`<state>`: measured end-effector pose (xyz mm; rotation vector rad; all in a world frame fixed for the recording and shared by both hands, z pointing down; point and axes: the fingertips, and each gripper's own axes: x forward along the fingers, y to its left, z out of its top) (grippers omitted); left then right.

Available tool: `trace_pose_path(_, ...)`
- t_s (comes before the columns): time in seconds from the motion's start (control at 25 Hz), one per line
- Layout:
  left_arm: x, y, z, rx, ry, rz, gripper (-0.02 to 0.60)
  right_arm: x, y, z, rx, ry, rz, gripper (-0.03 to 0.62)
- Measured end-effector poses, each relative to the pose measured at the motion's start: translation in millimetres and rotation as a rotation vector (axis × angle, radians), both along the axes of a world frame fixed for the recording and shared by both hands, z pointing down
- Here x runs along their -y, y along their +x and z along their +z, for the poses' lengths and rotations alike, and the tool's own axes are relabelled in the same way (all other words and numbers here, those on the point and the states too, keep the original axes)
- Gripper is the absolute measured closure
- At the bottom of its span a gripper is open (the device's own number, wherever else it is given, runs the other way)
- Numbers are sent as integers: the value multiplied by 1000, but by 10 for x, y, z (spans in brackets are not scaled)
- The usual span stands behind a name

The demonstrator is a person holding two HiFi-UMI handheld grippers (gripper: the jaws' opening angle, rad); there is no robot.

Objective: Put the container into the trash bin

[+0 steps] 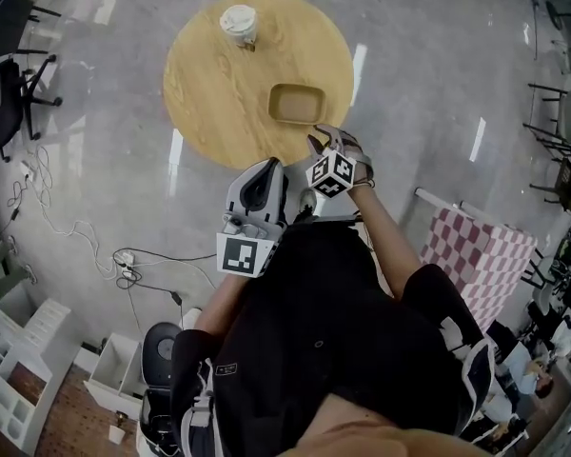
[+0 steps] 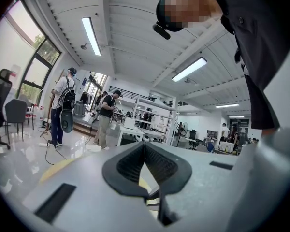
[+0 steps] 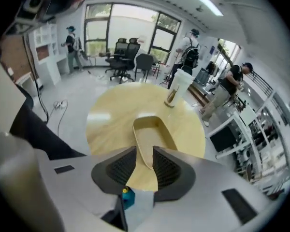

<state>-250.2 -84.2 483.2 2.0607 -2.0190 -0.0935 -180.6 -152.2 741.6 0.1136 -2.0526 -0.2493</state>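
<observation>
Where the round counter curves toward me at its near right edge, I log the container: tan, shallow, upright, empty. Right gripper: jaws wide, lined up on the container's near end, gripping nothing. Left gripper: jaws closed together, empty, just off the counter's near edge. Lidded cup: far edge.

top: black, short sleeves, small buttons
straps: grey-white, at 4 and 7 o'clock in head view
glove: dark grey, right hand
left gripper: pale grey shell, black ribbed pads, black slots, black-on-white square marker
right gripper: same shell and pads, marker cube, teal bit at 6 o'clock
</observation>
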Motion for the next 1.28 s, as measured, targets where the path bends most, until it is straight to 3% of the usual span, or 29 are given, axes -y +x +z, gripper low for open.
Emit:
trace_pose_path(0.24, 88, -102, 85, -13, -25, -3, 571, 79, 35, 602, -160, 41, -111, 470)
trace_pose_path(0.68, 72, -284, 141, -52, -19, -59, 571, 166, -28, 1095, -258, 55, -188, 470)
trace_pose_path(0.84, 35, -329, 117, -48, -30, -74, 571, 193, -43, 1120, -265, 69, -186, 524)
trace_pose_path(1.28, -56, -148, 17, -39, -8, -46, 571, 38, 71, 844, -200, 54, -145, 553)
